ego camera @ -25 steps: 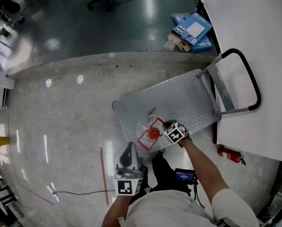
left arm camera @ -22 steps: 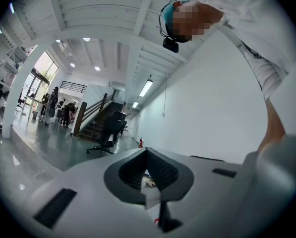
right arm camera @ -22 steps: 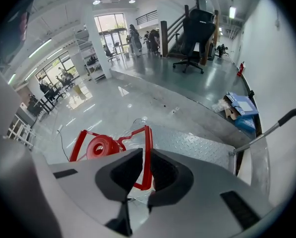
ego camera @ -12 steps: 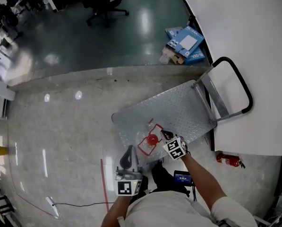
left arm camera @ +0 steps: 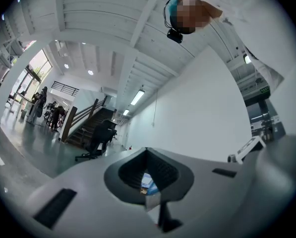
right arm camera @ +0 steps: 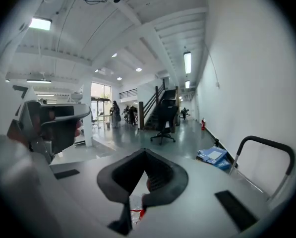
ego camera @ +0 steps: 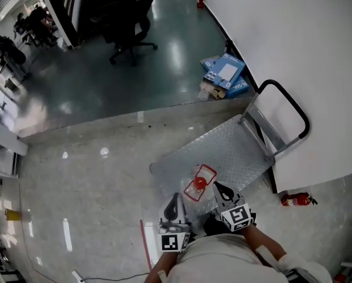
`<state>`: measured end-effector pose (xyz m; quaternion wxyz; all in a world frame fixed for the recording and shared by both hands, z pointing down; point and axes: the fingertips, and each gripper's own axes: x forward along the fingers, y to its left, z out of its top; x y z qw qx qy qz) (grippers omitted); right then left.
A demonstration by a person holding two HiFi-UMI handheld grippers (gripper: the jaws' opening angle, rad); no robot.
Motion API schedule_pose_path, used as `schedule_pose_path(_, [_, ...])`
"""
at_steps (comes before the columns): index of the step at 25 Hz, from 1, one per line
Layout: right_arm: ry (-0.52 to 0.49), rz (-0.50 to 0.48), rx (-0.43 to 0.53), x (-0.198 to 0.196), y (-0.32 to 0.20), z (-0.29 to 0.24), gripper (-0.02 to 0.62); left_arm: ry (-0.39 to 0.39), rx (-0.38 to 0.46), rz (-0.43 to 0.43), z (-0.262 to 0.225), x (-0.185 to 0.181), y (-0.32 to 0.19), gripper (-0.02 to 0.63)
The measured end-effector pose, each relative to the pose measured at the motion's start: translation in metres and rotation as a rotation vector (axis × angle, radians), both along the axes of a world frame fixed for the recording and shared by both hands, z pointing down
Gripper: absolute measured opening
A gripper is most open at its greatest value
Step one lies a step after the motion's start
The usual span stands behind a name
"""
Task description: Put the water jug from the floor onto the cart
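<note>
Jug (ego camera: 199,183) stands on the cart (ego camera: 232,148) deck, near-left end, red cap up. Right gripper (ego camera: 221,191) just right of it, jaws clenched together, empty. Left gripper (ego camera: 175,202) just near-left of the jug, jaws also clenched, empty.

Jug (ego camera: 199,183): a second ago the right gripper (ego camera: 221,191) was down on its top; now it stands alone on the cart (ego camera: 234,149), near the edge closest to the person.
Right gripper: raised clear of the jug and drawn back toward the person; jaws together, nothing between them.
Left gripper (ego camera: 174,202): a little higher, now level beside the right one.
Head view: tipped up; the cart sits lower in the picture, and the office chair (ego camera: 125,37) shows.
</note>
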<state>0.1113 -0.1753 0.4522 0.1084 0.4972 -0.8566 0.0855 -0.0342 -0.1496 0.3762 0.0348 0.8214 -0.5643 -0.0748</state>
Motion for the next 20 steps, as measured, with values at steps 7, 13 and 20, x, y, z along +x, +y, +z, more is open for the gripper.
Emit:
schedule_pose_path(7, [-0.044, 0.050, 0.068, -0.002, 0.022, -0.013, 0.011, -0.018, 0.035, 0.029, -0.007, -0.007, 0.008, 0.003])
schedule_pose_path(13, [-0.056, 0.033, 0.075, 0.001, 0.028, -0.020, 0.012, -0.009, 0.027, 0.030, -0.006, -0.002, 0.015, 0.003])
schedule_pose_path(20, [-0.067, 0.041, 0.084, 0.006, 0.032, -0.020, 0.012, 0.028, 0.018, -0.006, -0.003, -0.010, 0.018, 0.003])
